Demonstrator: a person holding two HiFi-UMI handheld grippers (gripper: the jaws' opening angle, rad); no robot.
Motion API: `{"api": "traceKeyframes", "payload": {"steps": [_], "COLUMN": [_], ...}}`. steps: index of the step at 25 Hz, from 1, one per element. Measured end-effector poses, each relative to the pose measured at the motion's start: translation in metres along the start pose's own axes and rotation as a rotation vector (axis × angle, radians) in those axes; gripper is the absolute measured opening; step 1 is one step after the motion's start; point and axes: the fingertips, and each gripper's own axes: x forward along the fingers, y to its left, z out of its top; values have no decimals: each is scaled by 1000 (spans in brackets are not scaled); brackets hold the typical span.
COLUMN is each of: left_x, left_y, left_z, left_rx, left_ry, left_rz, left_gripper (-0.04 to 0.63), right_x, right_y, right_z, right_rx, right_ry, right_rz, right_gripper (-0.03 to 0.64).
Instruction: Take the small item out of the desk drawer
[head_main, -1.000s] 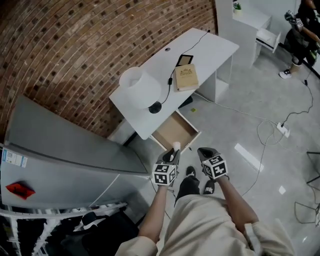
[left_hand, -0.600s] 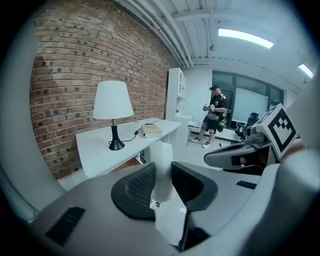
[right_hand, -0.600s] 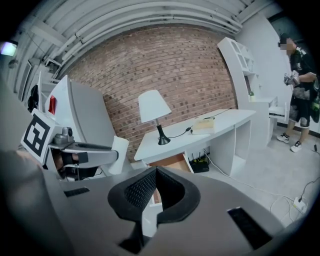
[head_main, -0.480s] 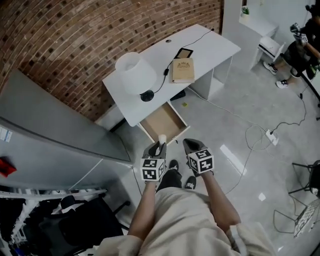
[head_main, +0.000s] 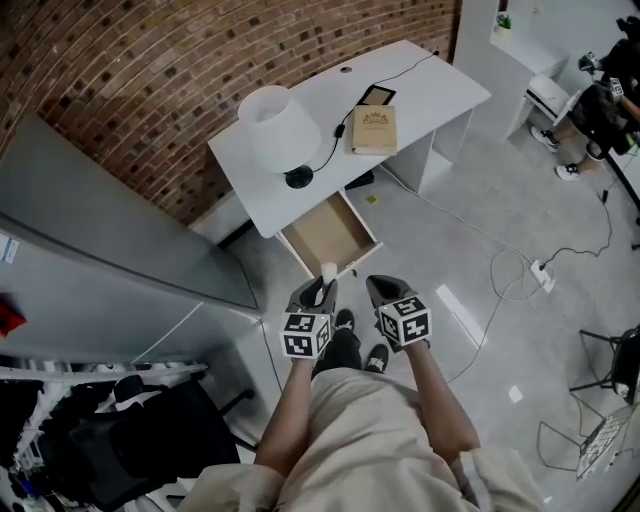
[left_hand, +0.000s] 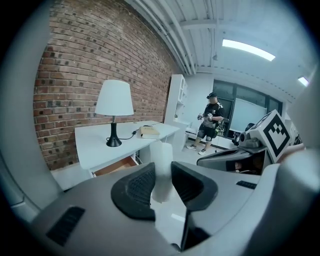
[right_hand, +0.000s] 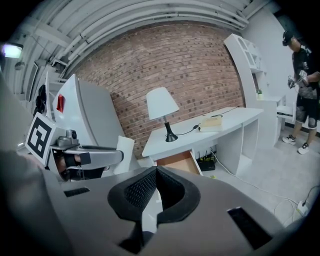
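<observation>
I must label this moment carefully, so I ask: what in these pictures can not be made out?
- What the white item is: in the left gripper view the left gripper covers its lower end, and in the head view it is too small.
- The near edge of the drawer: in the head view it is partly behind that item, and the gripper views show only a sliver.
- The print on the book: too small in every view.

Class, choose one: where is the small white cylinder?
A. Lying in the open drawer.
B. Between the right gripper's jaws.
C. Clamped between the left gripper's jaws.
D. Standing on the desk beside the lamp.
C: in the left gripper view the left gripper pinches the white cylinder, clear of the open drawer.
</observation>
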Motion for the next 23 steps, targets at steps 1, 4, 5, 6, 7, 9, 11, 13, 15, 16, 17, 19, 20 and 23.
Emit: {"api": "traceKeyframes", "payload": {"steps": [1, 4, 5, 6, 7, 9, 11, 13, 15, 16, 17, 19, 20, 23], "left_x": [-1, 1, 3, 3, 3, 2, 1, 1, 1, 0, -1, 0, 1, 5], "left_y": [0, -1, -1, -1, 1, 4, 7, 8, 11, 12, 12, 10, 9, 9], "left_z": [-1, -2, -1, 0, 1, 3, 3, 4, 7, 9, 10, 11, 13, 17], "left_rx": [1, 0, -2, -5, -8, -11, -8, -3, 17, 36, 54, 61, 58, 52], "left_ry": [3, 8, 8, 6, 3, -1, -3, -7, -18, -23, -26, -31, -33, -42], "left_rz": [-1, 1, 1, 0, -1, 0, 0, 3, 21, 34, 42, 42, 39, 35], "left_gripper": [115, 117, 117, 117, 117, 117, 117, 117, 117, 117, 117, 117, 117, 117], "right_x": [0, 0, 0, 0, 0, 1, 1, 1, 2, 2, 2, 1, 0, 1], "right_y": [1, -3, -6, -9, -11, -13, -13, -13, -13, -12, -11, -10, -11, -12], "right_z": [-1, 0, 0, 1, 1, 2, 5, 6, 7, 8, 7, 6, 7, 12], "right_rx": [6, 29, 36, 44, 52, 69, 82, 84, 75, 70, 68, 67, 65, 53], "right_ry": [0, -7, -9, -12, -13, -18, -27, -31, -27, -24, -22, -23, -26, -34], "right_rz": [0, -4, -9, -16, -22, -31, -36, -37, -36, -34, -32, -27, -25, -15], "right_gripper": [26, 25, 25, 26, 25, 25, 25, 25, 26, 25, 25, 25, 26, 25]}}
